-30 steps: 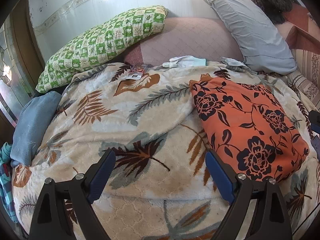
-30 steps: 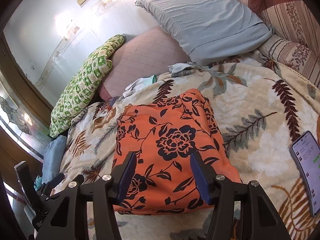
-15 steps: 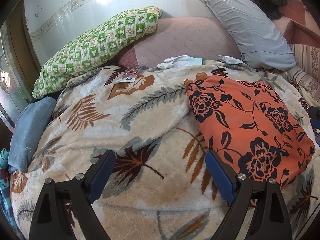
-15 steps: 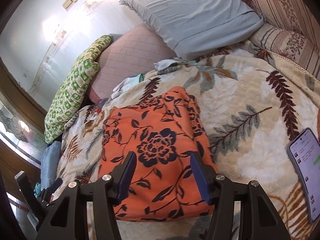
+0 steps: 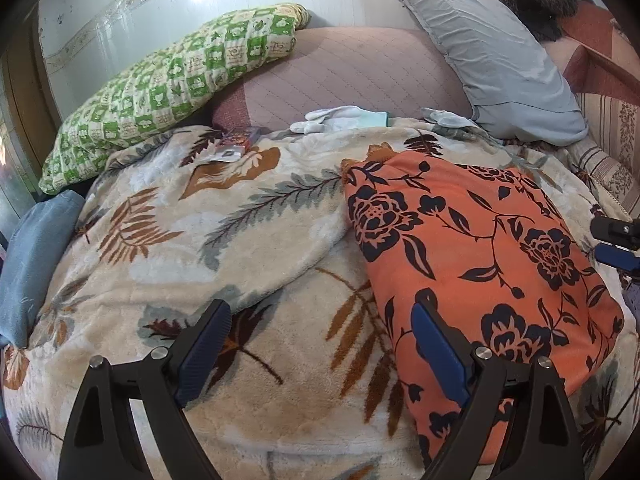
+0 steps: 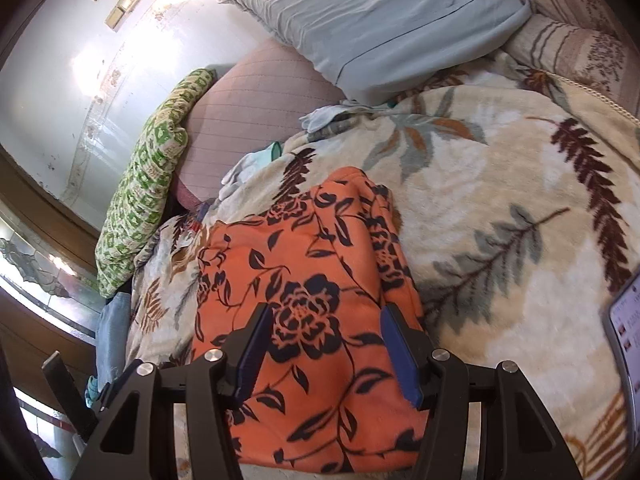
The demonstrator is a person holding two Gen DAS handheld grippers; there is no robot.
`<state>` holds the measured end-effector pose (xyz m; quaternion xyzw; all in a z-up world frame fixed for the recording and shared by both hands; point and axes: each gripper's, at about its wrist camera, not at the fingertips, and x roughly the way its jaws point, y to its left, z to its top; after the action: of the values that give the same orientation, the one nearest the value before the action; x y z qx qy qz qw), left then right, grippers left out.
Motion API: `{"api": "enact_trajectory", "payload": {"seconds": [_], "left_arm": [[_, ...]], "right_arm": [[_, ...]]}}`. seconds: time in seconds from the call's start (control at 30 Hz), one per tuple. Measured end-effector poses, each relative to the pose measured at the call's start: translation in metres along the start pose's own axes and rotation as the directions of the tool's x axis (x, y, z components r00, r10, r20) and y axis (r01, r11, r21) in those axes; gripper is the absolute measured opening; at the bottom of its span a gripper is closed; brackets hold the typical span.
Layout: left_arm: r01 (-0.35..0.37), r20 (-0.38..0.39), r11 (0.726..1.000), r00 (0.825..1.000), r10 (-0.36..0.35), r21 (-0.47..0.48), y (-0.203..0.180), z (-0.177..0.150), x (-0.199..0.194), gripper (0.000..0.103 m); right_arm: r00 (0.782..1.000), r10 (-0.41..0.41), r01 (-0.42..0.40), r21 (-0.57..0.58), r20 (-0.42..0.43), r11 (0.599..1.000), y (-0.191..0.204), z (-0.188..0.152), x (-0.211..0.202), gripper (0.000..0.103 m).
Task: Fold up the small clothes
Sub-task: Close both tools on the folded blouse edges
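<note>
An orange garment with a black flower print (image 5: pixel 480 248) lies folded flat on the leaf-patterned blanket (image 5: pixel 240 240); it also shows in the right wrist view (image 6: pixel 312 280). My left gripper (image 5: pixel 320 344) is open and empty, hovering over the blanket with its right finger at the garment's near left edge. My right gripper (image 6: pixel 324 344) is open and empty, just above the garment's near end. The right gripper's tip shows at the far right of the left wrist view (image 5: pixel 616 240).
A green checked pillow (image 5: pixel 172 80), a pink cushion (image 5: pixel 352 72) and a grey pillow (image 5: pixel 492 52) line the back. White gloves (image 5: pixel 340 118) lie at the blanket's far edge. A blue cloth (image 5: pixel 32 264) lies left. A phone (image 6: pixel 626 344) lies on the blanket at right.
Both grippers have moved forward and closer to the orange garment. The right gripper now sits over its near end. The garment has not moved.
</note>
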<state>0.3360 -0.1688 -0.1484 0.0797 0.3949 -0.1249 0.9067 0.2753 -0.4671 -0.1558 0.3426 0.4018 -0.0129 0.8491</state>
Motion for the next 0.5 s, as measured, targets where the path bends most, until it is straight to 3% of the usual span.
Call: {"api": "enact_trajectory", "payload": {"seconds": [0.13,0.3,0.43,0.5], "left_arm": [[0.083,-0.037,0.996,0.996,-0.084,-0.033,-0.005,0.017,0.008,0.091],[0.172,-0.104,0.983,0.978,-0.178,-0.066,-0.016,0.021,0.028,0.091],[0.262,-0.126,0.962,0.955,-0.27,-0.071,-0.025,0.019,0.038,0.091],[0.325,-0.171,0.942,0.926,-0.335,-0.084,-0.029,0.017,0.043,0.091]], "right_arm": [[0.999,0.018,-0.016,0.024,-0.047,1.0,-0.004,0.013,0.021,0.06],[0.996,-0.001,0.007,0.069,-0.084,0.998,-0.018,0.024,0.037,0.061],[0.992,-0.001,0.013,0.092,-0.127,0.996,-0.024,0.022,0.046,0.062],[0.987,0.007,0.009,0.1,-0.162,0.995,-0.025,0.018,0.055,0.063]]}}
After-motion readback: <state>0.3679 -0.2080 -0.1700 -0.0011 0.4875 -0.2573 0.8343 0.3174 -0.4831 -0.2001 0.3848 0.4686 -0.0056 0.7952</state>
